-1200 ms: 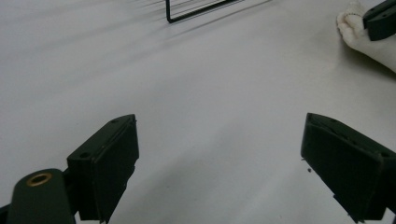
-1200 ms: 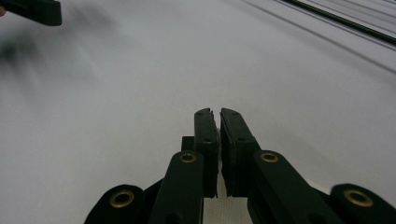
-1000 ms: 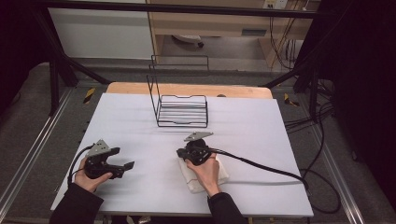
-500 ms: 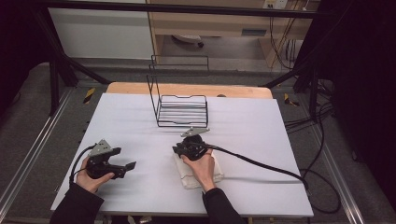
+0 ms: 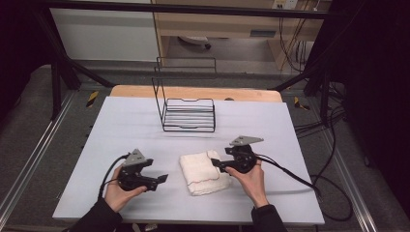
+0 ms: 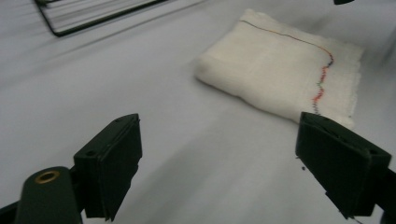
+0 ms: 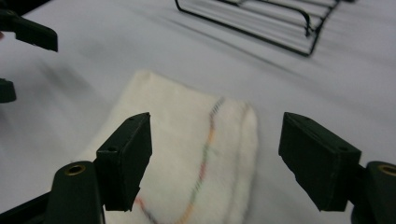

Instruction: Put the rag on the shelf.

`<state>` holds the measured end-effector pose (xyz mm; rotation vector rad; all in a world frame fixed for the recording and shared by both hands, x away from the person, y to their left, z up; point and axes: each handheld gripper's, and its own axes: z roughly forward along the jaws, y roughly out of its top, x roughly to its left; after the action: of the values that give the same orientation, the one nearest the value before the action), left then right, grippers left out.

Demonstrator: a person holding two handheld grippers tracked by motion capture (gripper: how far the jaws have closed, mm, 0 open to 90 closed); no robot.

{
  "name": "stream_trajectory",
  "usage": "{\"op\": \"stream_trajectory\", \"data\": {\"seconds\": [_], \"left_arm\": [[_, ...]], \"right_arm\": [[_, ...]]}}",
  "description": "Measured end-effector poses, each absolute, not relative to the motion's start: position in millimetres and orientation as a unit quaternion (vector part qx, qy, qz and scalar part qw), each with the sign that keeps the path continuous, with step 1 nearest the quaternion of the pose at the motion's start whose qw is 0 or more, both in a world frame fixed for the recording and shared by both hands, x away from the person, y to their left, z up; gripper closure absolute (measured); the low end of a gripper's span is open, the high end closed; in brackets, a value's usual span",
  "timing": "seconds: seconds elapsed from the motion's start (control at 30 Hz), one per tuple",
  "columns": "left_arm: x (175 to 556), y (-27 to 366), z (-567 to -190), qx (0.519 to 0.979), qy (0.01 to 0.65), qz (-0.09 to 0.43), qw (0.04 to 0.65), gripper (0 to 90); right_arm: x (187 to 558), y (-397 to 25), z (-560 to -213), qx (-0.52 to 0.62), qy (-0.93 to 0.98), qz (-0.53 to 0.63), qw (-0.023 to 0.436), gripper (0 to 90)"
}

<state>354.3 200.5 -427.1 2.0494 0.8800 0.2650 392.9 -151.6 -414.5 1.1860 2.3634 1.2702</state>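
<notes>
The left gripper and right gripper are gaping wide, released, flanking the folded towel, whose coloured stitching is showing close up, wire rack sitting well apart.

Readable text: I can make out none from my station.
Towel: I read no print, just a multicoloured stitched line.
Left gripper: no brand or number legible to me.
Right gripper: I see no marking.
Wire rack: I find no label.
</notes>
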Motion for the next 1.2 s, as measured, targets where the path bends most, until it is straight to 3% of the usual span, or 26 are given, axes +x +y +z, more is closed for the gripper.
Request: {"op": "stream_trajectory", "data": {"seconds": [0.33,0.37,0.63,0.9,0.97,1.2], "left_arm": [[344,130,-440,0.841,0.347,0.059,0.412,35.0],[342,122,-442,0.842,0.348,0.054,0.409,41.6],[336,117,-448,0.844,0.352,0.04,0.403,58.4],[333,114,-451,0.839,0.369,0.018,0.398,67.3],[332,112,-451,0.84,0.37,0.014,0.398,74.6],[333,112,-450,0.841,0.364,0.009,0.4,82.9]], "right_arm": [[365,-175,-438,0.41,0.81,0.41,0.089,43.3],[362,-175,-441,0.41,0.811,0.408,0.089,47.8],[360,-168,-450,0.42,0.813,0.397,0.069,60.3],[358,-165,-453,0.43,0.81,0.397,0.05,74.0],[358,-164,-452,0.431,0.81,0.395,0.046,79.1],[358,-164,-450,0.435,0.807,0.396,0.041,83.9]]}}
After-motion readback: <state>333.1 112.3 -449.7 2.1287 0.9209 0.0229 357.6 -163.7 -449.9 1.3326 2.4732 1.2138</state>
